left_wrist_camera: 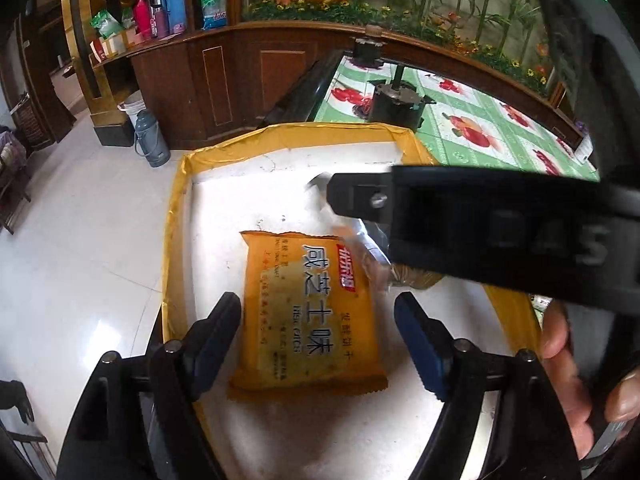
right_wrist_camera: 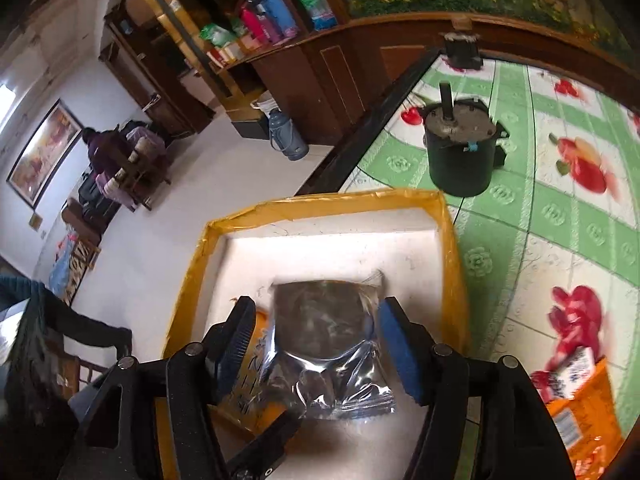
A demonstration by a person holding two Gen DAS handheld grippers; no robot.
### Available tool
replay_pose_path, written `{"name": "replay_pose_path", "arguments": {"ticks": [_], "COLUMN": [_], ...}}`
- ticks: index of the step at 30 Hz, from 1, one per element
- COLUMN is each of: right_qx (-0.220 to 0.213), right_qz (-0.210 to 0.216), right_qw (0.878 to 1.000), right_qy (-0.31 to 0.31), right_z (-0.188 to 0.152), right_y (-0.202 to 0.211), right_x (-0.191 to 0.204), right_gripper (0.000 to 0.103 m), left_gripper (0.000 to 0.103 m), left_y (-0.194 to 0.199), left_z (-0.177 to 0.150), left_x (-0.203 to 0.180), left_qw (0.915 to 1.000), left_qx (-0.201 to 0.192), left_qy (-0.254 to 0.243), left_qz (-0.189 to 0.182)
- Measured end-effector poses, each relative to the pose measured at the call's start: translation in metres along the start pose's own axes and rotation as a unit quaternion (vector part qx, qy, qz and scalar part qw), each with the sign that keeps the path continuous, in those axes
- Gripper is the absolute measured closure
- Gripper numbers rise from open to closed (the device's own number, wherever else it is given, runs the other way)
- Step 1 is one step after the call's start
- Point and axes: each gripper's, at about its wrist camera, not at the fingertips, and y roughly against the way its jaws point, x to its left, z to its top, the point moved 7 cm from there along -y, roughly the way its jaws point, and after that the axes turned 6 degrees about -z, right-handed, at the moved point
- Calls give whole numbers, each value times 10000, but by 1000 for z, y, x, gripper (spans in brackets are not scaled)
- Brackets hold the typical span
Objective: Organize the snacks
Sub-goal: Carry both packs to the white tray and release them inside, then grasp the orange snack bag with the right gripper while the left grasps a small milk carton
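A white box with yellow taped rim (left_wrist_camera: 176,216) (right_wrist_camera: 452,248) lies at the table's left edge. An orange biscuit packet (left_wrist_camera: 308,316) lies flat inside it, between the open fingers of my left gripper (left_wrist_camera: 320,344), which hovers above it. My right gripper (right_wrist_camera: 316,340) is open over the box, with a clear-wrapped dark pastry (right_wrist_camera: 324,320) lying between its fingers, partly on the orange packet (right_wrist_camera: 256,384). In the left wrist view the right gripper's body (left_wrist_camera: 480,224) crosses above the pastry (left_wrist_camera: 400,272).
A green fruit-print tablecloth (right_wrist_camera: 560,216) covers the table. A black motor with a shaft (right_wrist_camera: 460,148) stands beyond the box. More snack packets (right_wrist_camera: 580,392) lie at the right. White floor, a thermos (left_wrist_camera: 150,140) and wooden cabinets are to the left.
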Motion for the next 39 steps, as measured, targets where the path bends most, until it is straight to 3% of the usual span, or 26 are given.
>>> {"name": "replay_pose_path", "arguments": {"ticks": [6, 9, 13, 16, 18, 20, 26, 32, 34, 36, 39], "right_qx": [-296, -421, -226, 182, 291, 299, 516, 661, 478, -48, -846], "right_qz": [189, -248, -1115, -1085, -1382, -1321, -1437, -1266, -1134, -862, -663], "right_qw": [9994, 9988, 9935, 9939, 9899, 9903, 9835, 9830, 9860, 9929, 9941], "right_qy": [38, -42, -98, -64, 155, 320, 971, 1155, 1128, 823, 154], "right_z": [2, 3, -3, -19, -30, -39, -98, -185, -210, -224, -244], "right_y": [35, 51, 51, 34, 28, 32, 60, 125, 154, 194, 249], "right_x": [-14, -56, -114, -133, -137, -134, -132, -142, -145, -153, -178], "right_gripper": [31, 31, 48, 55, 65, 67, 67, 67, 67, 66, 48], "left_gripper": [23, 23, 22, 22, 22, 22, 22, 22, 22, 22, 22], "left_y": [26, 50, 75, 85, 88, 91, 101, 100, 97, 94, 87], "left_z": [-4, -8, -14, -18, -23, -28, -48, -72, -81, -88, -99], "left_x": [-1, -3, -10, -25, -38, -51, -91, -138, -158, -178, -214], "left_qw": [9997, 9987, 9967, 9953, 9951, 9948, 9923, 9872, 9838, 9797, 9720], "left_qx": [-229, -489, -773, -869, -876, -860, -813, -676, -599, -532, -374], "left_qy": [52, 43, 75, 36, -70, -200, -550, -944, -1102, -1293, -1649], "left_qz": [-93, -137, -250, -425, -462, -510, -761, -1095, -1280, -1436, -1635]}}
